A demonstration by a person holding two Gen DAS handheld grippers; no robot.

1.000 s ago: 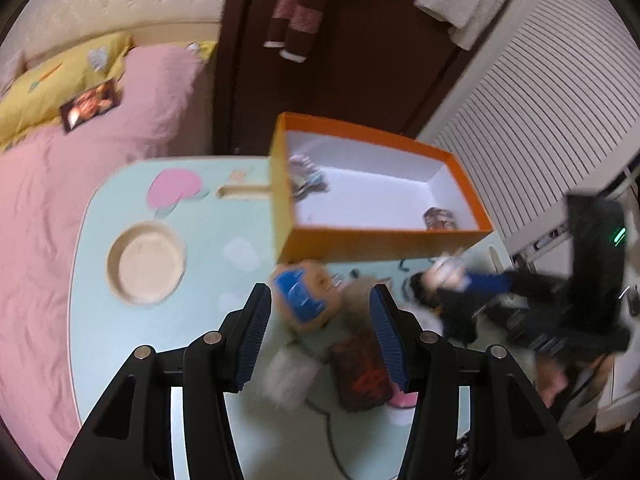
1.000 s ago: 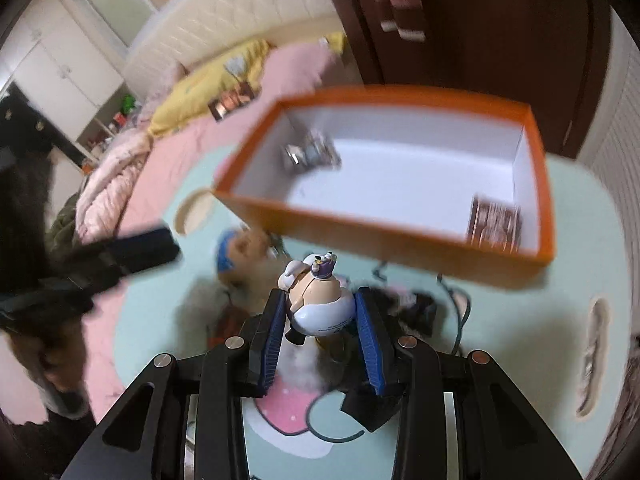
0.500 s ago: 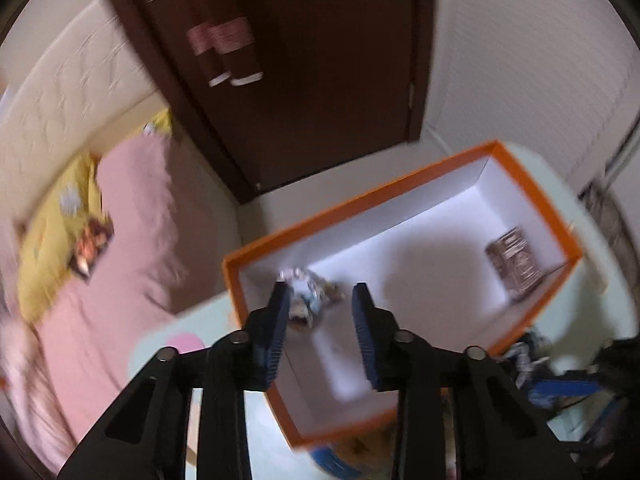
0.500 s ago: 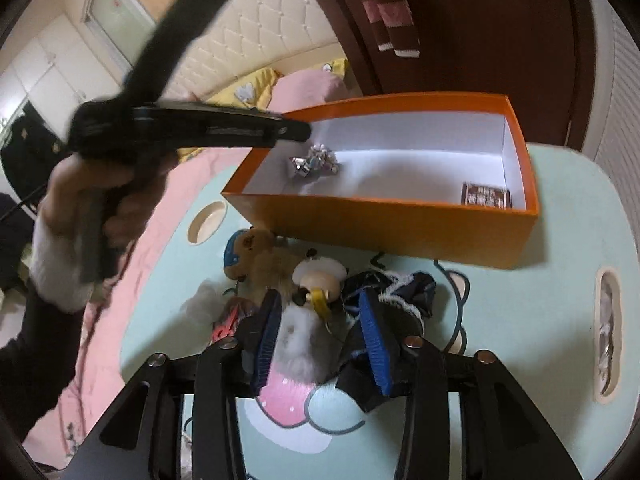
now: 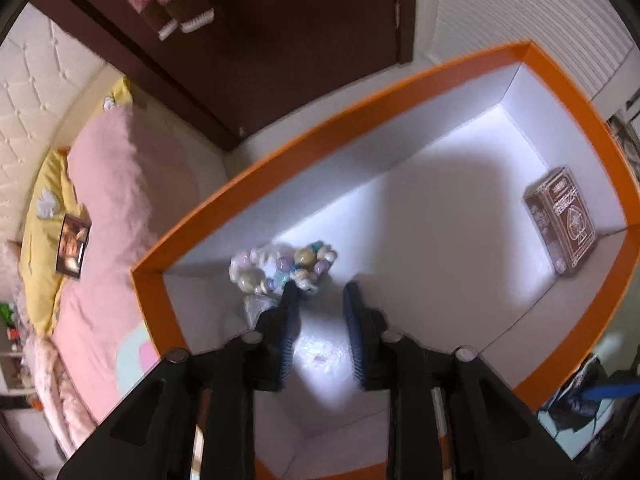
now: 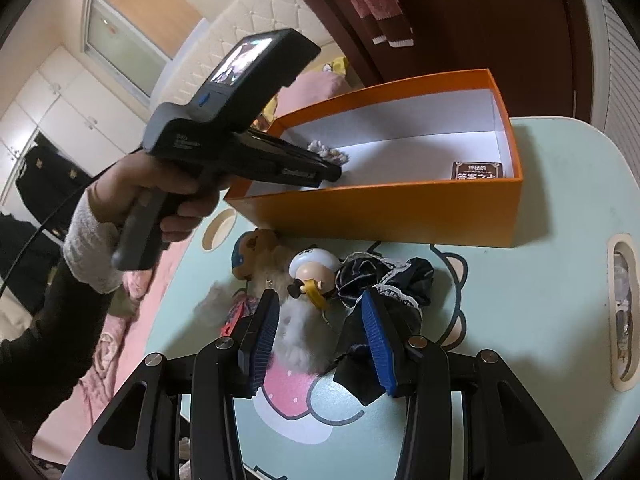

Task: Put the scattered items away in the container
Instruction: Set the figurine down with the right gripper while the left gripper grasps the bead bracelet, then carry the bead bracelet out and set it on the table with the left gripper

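Orange box point(image 5: 576, 92) at the desk's point(image 6: 560, 280) far edge, holding bead bracelet point(image 5: 280, 266) at one end, brown card box point(image 5: 560, 220) at the other, left gripper point(image 5: 318, 300) inside, jaws apart and empty, right gripper point(image 6: 320, 320) parted over duck figurine point(image 6: 314, 272), plush bear point(image 6: 256, 248), dark lace cloth point(image 6: 384, 276) beside the box.

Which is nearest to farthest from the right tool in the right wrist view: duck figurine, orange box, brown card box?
From the right tool:
1. Duck figurine, on the table just ahead of the fingers.
2. Orange box, its near wall behind the toy pile.
3. Brown card box, inside the orange box at its right end.
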